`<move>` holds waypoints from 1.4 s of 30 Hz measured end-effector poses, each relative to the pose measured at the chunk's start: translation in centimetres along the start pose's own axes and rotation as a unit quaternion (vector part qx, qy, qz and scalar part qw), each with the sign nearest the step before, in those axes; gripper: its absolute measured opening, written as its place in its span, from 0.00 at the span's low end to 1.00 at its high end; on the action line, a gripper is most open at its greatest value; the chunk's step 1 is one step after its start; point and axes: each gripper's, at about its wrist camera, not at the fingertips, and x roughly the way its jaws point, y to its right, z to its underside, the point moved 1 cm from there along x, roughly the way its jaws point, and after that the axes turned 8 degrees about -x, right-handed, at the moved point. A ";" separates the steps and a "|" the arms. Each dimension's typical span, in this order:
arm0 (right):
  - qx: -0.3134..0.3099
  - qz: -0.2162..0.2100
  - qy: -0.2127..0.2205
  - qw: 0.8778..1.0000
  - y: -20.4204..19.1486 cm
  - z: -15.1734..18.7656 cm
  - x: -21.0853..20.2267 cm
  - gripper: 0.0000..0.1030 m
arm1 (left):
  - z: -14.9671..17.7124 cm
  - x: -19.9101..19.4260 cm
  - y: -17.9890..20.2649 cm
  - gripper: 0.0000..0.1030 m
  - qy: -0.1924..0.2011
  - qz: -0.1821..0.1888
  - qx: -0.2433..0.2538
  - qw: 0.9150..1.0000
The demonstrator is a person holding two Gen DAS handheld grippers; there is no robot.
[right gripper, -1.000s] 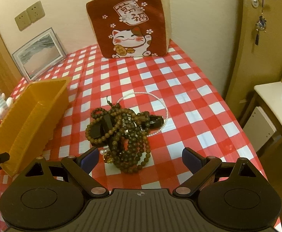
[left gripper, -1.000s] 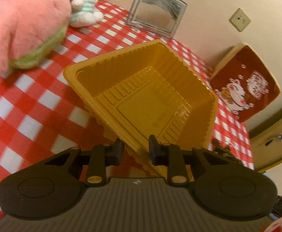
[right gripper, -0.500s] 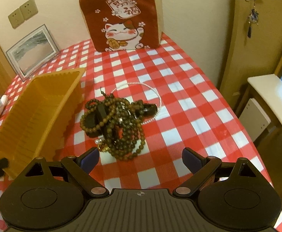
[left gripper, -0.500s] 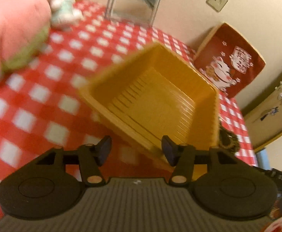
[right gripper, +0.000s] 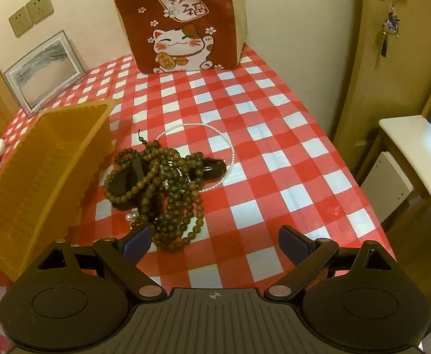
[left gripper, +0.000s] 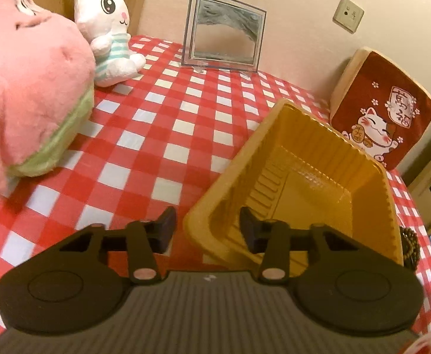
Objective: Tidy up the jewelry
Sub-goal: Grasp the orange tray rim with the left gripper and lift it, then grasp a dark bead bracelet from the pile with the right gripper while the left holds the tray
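Observation:
An empty yellow plastic tray [left gripper: 318, 183] sits tilted on the red checked cloth, also seen at the left of the right wrist view as the tray [right gripper: 44, 171]. My left gripper [left gripper: 208, 224] straddles the tray's near corner, one finger outside the wall and one inside. Its jaws are closing, and the pads stand apart from the wall. A heap of dark wooden bead strings [right gripper: 162, 183] lies just right of the tray, with a thin pearl necklace [right gripper: 230, 144] looped behind it. My right gripper [right gripper: 215, 242] hovers wide open just short of the heap, holding nothing.
A pink plush toy [left gripper: 23, 88] and a white rabbit plush [left gripper: 109, 29] stand at the left. A framed picture [left gripper: 224, 32] and a red cat cushion [right gripper: 183, 20] lean on the back wall. The table edge and a white stool [right gripper: 416, 153] are to the right.
The left gripper let go of the tray's rim, opened wide, rolled and shifted, and now closes around the tray's near corner. The right gripper stayed open and barely moved.

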 end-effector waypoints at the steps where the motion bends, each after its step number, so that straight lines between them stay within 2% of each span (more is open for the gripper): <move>1: -0.001 -0.001 -0.002 1.000 0.0 0.1 0.1 0.90 | 0.3 0.2 0.1 0.30 0.003 -0.004 -0.001 1.000; 7: -0.007 -0.004 -0.008 1.000 0.4 0.5 0.6 0.90 | 2.5 -1.1 1.3 0.27 0.058 -0.039 -0.045 0.997; 11: -0.009 -0.008 -0.005 1.000 0.7 0.4 0.7 0.90 | 4.5 -2.1 2.4 0.29 0.074 -0.046 -0.059 0.994; 14: -0.019 -0.014 0.001 1.000 0.6 0.2 0.8 0.90 | 4.8 -1.9 2.9 0.29 0.070 -0.040 -0.045 0.996; 15: -0.024 -0.019 0.005 1.000 0.5 0.2 0.8 0.90 | 4.8 -1.8 3.0 0.26 0.072 -0.040 -0.039 0.996; 16: -0.028 -0.022 0.008 0.999 0.5 0.1 0.8 0.90 | 4.8 -1.8 3.0 0.15 0.078 -0.040 -0.032 0.996; 18: -0.041 -0.029 0.019 0.999 0.2 0.1 0.7 0.90 | 4.8 -2.1 3.3 0.16 0.096 -0.043 -0.017 0.994; 21: -0.068 -0.041 0.032 0.996 -0.3 0.0 0.7 0.87 | 5.1 -3.3 4.0 0.16 0.134 -0.068 0.005 0.989; 27: -0.089 -0.068 0.039 0.993 -0.5 0.0 1.2 0.76 | 5.5 -5.6 5.8 0.16 0.176 -0.112 0.064 0.976; 29: -0.092 -0.070 0.040 0.992 -0.3 -0.1 1.5 0.70 | 5.5 -6.1 6.6 0.16 0.184 -0.120 0.083 0.972; 34: -0.097 -0.076 0.043 0.991 0.7 -1.0 2.1 0.54 | 6.2 -7.0 7.8 0.16 0.197 -0.138 0.103 0.965; 38: -0.093 -0.091 0.045 0.990 1.5 -1.7 2.6 0.41 | 6.5 -7.3 7.9 0.16 0.197 -0.148 0.101 0.964; 42: -0.114 -0.107 0.051 0.986 1.1 -2.3 2.9 0.36 | 6.6 -7.5 8.0 0.16 0.204 -0.161 0.100 0.960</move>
